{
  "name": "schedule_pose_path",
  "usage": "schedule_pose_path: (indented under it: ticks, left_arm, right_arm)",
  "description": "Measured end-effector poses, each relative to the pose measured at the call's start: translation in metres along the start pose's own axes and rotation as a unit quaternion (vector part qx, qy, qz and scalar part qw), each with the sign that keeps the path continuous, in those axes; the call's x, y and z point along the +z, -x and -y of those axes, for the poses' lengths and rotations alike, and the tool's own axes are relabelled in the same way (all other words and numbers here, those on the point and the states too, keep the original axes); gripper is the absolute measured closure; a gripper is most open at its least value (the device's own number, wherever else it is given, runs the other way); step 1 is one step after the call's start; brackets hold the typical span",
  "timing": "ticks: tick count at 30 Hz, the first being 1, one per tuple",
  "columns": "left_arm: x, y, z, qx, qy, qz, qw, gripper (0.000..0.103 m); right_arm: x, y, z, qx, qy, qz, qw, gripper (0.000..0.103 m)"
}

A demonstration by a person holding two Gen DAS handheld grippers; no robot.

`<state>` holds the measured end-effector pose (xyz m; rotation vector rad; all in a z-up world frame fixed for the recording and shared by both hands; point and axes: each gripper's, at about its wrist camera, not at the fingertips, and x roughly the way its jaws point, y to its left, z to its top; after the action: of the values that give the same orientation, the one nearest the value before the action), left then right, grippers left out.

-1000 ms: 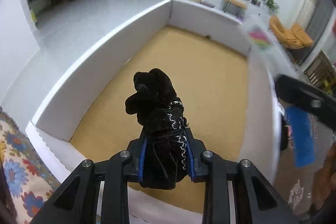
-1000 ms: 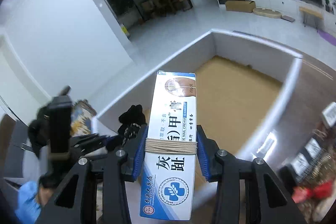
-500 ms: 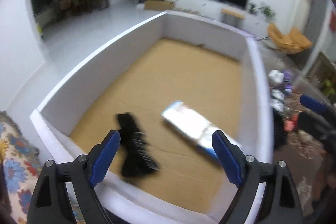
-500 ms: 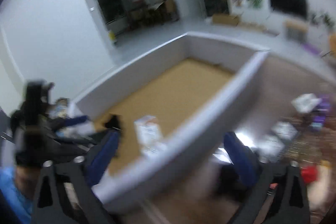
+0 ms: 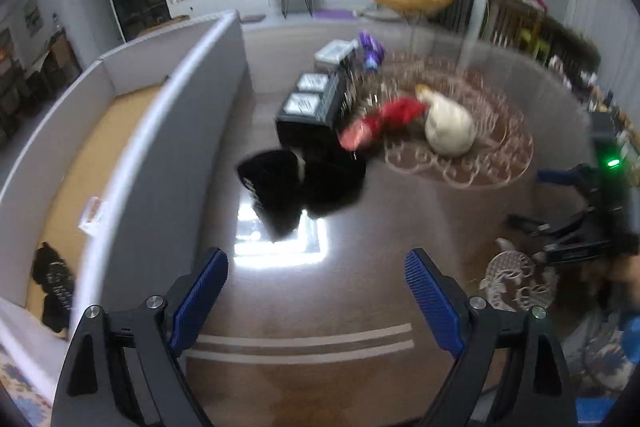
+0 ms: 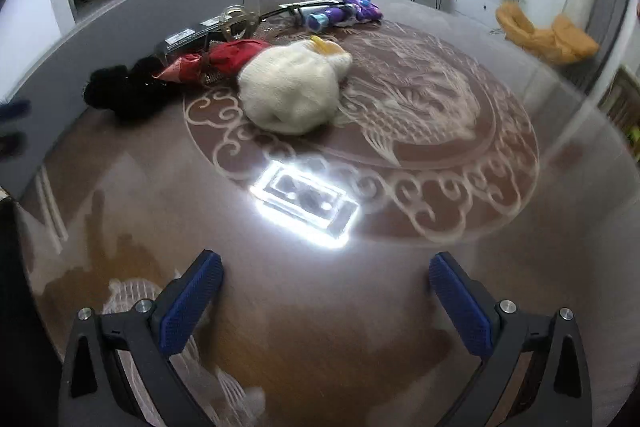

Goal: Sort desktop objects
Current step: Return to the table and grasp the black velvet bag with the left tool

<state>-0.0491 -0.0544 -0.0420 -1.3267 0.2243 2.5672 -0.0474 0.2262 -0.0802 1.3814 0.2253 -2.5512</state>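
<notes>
Both drops are done. A second ago my left tool (image 5: 316, 297) was clamped on the black glove (image 5: 52, 281) and my right tool (image 6: 326, 297) on the ointment carton (image 5: 93, 215); now both stand wide apart and empty. In the left wrist view the glove lies on the tan floor of the white-walled box (image 5: 160, 147), at its near end, and the carton sits a little farther in, partly hidden behind the box wall.

I've swung both tools off the box and they now face the worktop (image 6: 320, 307), where the rest of the pile waits. Nearest the left tool is another black fuzzy item (image 5: 300, 189), just beside the box wall; it may be the glove's partner, though it's too blurred to be sure. Behind it sit the black boxes with white labels (image 5: 312, 107), and beside those the red foil wrapper (image 5: 380, 123) touching the cream knitted hat (image 6: 292, 95). At the far edge I see the purple bottle (image 6: 340, 13).

So two things are sorted and a good handful remain. I'd judge the black fuzzy item the natural left-hand pick and the hat the right-hand one, since each lies almost straight ahead of its tool. Both are soft and will squash, so I'd want a deep bite.
</notes>
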Motion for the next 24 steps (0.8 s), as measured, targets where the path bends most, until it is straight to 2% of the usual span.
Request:
schedule_pose_path:
  ticks: [8,11,14,16,21,22,23,24]
  left_arm:
    - [0.037,-0.034,-0.010,-0.008,-0.010,-0.011,0.9999,0.013]
    - [0.045,-0.049,-0.003,-0.005,-0.045,-0.023,0.9987,0.013]
    - [0.052,-0.062,0.007,0.017,-0.092,-0.020,0.9954,0.013]
    - [0.060,-0.074,0.009,0.020,-0.100,-0.023,0.9945,0.013]
    - [0.067,-0.107,0.010,0.015,-0.104,-0.054,0.9930,0.012]
    - [0.064,-0.104,0.010,0.011,-0.099,-0.041,0.9942,0.013]
    - [0.059,-0.101,0.011,-0.003,-0.095,-0.041,0.9947,0.014]
    - [0.054,-0.099,0.012,-0.016,-0.091,-0.043,0.9948,0.019]
  right_arm:
    - [-0.004,-0.004,0.004,0.004,0.001,0.021,1.000,0.000]
    - [-0.003,0.000,0.005,0.004,0.000,0.021,1.000,0.000]
    - [-0.004,0.000,0.004,0.004,0.000,0.021,1.000,0.000]
    - [-0.003,-0.002,0.004,0.004,0.000,0.021,1.000,0.000]
    - [-0.004,0.000,0.004,0.004,0.000,0.021,1.000,0.000]
    - [-0.004,0.000,0.004,0.004,0.000,0.021,1.000,0.000]
    - [-0.003,-0.002,0.004,0.004,0.000,0.021,1.000,0.000]
    - [-0.004,0.000,0.004,0.004,0.000,0.021,1.000,0.000]
